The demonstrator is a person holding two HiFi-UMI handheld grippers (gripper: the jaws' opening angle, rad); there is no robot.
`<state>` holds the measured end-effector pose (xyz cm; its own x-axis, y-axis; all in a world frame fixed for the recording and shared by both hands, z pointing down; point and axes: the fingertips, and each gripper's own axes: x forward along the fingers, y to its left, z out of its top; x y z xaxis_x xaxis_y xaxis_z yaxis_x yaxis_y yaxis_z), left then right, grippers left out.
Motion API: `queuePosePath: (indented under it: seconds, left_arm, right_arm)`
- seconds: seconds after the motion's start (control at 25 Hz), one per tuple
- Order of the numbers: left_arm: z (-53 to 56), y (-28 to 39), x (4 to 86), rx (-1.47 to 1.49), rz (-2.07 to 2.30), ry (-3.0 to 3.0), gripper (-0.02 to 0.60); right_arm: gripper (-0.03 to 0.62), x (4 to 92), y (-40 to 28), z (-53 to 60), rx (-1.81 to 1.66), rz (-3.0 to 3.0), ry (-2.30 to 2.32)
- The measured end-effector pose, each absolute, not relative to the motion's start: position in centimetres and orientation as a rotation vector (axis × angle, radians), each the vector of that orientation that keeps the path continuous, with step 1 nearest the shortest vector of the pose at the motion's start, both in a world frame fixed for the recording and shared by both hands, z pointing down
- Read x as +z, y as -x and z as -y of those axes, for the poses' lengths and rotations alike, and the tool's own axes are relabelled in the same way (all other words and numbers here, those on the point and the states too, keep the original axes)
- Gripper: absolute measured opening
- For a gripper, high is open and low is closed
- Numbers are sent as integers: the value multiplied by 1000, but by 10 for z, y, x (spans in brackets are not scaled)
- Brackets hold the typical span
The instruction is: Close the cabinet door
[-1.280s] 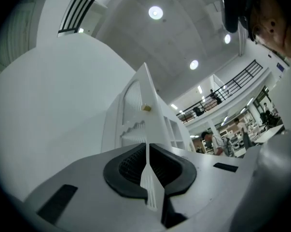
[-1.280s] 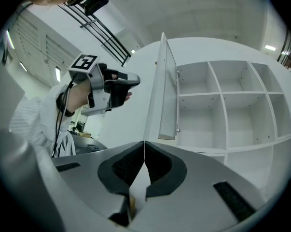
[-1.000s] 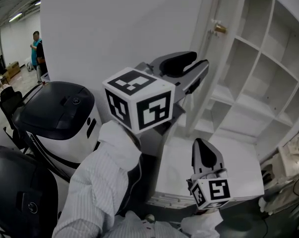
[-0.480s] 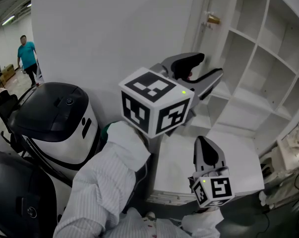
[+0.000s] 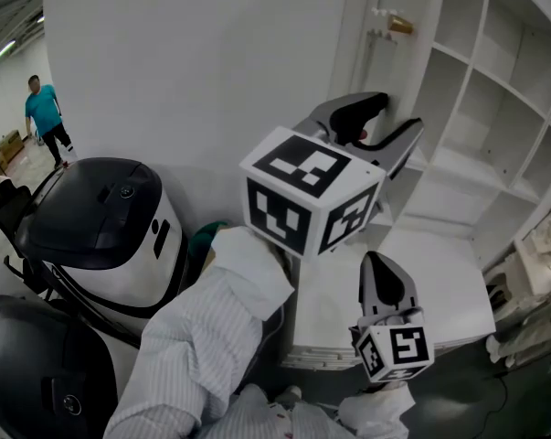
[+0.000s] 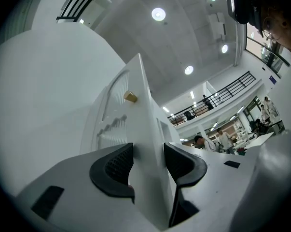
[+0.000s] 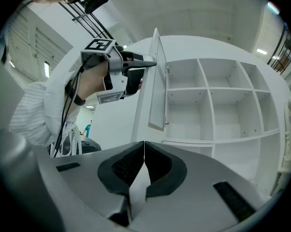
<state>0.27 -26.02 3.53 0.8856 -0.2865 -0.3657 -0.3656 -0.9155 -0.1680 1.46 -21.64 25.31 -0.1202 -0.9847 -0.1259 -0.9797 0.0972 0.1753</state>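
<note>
White shelf cabinet on my right, compartments bare, front open. The cabinet door stands swung out roughly square to the shelves, free edge toward me, at the left column.

My left gripper straddles that free edge. The jaws have just been closing in a little from wide, the panel fills the gap between them, and both pads look pressed on its faces, so I call it gripped. My right gripper hangs low in front of the cabinet, jaws together, nothing in them, well apart from the door. The small brass knob sits higher on the door face, above my grip.

My guess is a stiff, flat, light panel that swings freely on its hinges. The smooth painted faces could slip under a pinch. The free edge, far from the hinge, gives the most leverage, so this hold suits. The knob is an alternative. Swing it gently so it doesn't slam.
</note>
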Motion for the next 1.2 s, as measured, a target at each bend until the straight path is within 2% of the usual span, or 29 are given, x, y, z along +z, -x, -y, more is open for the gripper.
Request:
queuePosePath:
  seconds: [0.32, 0.84, 1.2]
  left_arm:
    - [255, -19, 36, 581, -533, 2794, 207]
    - [242, -87, 37, 693, -784, 2624, 209]
    - [252, -136, 39, 583, -1035, 2482, 218]
  right_arm:
    - [12, 265, -32, 210, -325, 2318, -2058]
    - [12, 278, -160, 205, -323, 2385, -2008]
    - [12, 284, -220, 206, -279, 2474, -1888]
